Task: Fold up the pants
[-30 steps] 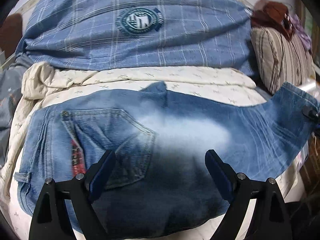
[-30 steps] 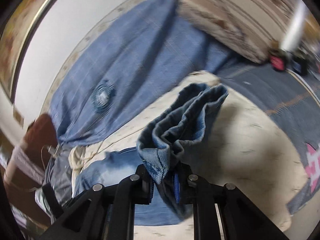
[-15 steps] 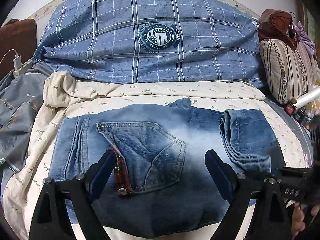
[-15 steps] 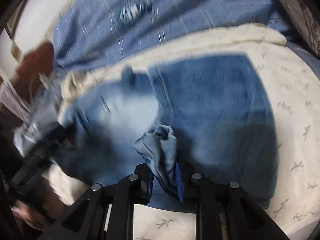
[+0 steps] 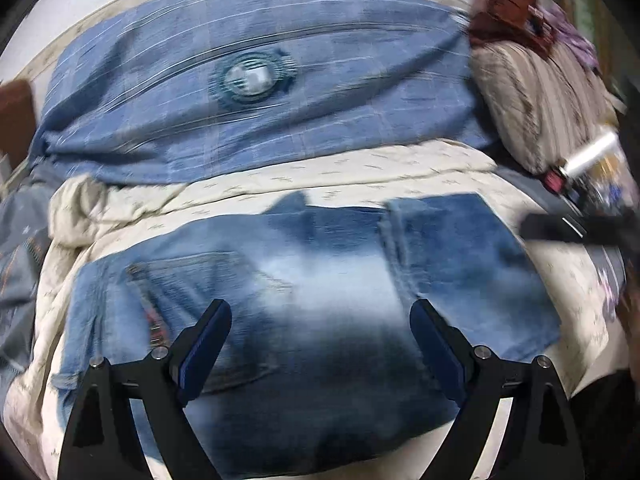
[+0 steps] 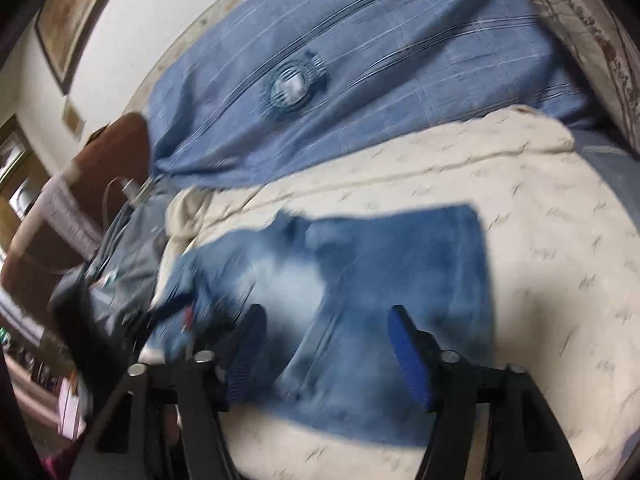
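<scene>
Jeans (image 5: 320, 280) lie folded flat, long axis crosswise.

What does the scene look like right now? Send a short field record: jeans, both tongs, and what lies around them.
jeans: blue denim jeans lying flat on the cream bedspread, leg end folded over the seat part
left tongs: left tongs open, above the jeans, nothing between the pads
right tongs: right tongs opening, nothing gripped, jeans lying below
behind: blue plaid pillow with a round emblem
far right: striped cushion
image quality: both views motion-blurred
</scene>
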`<state>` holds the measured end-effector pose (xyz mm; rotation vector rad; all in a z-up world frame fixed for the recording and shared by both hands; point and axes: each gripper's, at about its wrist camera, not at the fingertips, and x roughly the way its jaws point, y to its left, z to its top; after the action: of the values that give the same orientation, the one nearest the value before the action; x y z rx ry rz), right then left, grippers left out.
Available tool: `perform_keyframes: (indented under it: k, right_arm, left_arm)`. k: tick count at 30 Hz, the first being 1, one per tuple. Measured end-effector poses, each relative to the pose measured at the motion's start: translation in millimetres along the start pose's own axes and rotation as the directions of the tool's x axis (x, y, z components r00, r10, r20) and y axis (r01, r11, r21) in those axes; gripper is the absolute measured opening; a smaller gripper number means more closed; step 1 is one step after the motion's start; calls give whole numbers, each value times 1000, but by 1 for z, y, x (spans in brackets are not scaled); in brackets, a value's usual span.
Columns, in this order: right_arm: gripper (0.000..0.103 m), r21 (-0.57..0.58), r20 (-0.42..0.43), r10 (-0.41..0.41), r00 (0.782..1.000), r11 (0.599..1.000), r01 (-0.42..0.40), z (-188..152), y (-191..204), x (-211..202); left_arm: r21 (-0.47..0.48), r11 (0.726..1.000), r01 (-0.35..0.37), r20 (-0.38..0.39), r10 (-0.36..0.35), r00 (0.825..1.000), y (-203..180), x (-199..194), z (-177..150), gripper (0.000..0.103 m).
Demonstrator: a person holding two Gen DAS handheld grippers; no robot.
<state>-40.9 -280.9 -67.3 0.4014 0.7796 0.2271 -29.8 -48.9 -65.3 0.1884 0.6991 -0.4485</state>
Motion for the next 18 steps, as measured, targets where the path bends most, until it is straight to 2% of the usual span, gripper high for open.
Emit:
perform_keyframes:
  k: [2,5,8,12,18]
  right_arm:
    - [50,7,-29,-16,999,1000,16,13,-3,17]
    - [38,-16,-78,-65,995,998,64,28,-4,45]
    - [38,-23,-160,-76,984,997,74,34,-8,73]
    - [39,-20,-258,-96,961,995,94,31,-18,108]
    - [37,60,-216,-54,975,996,69,40,-27,106]
  left_arm:
    - [57,998,22,-8,-21,1000,-16,4,-2,91]
    - [126,992,19,-22,-16,1000,-31,8,-5,91]
    - [159,987,33,-63,-23,998,-37,18,-9,91]
    - [101,993,68,-122,-55,991,-27,30,-7,91]
    - [-27,995,101,-186,-104,977,-4,43,-5,91]
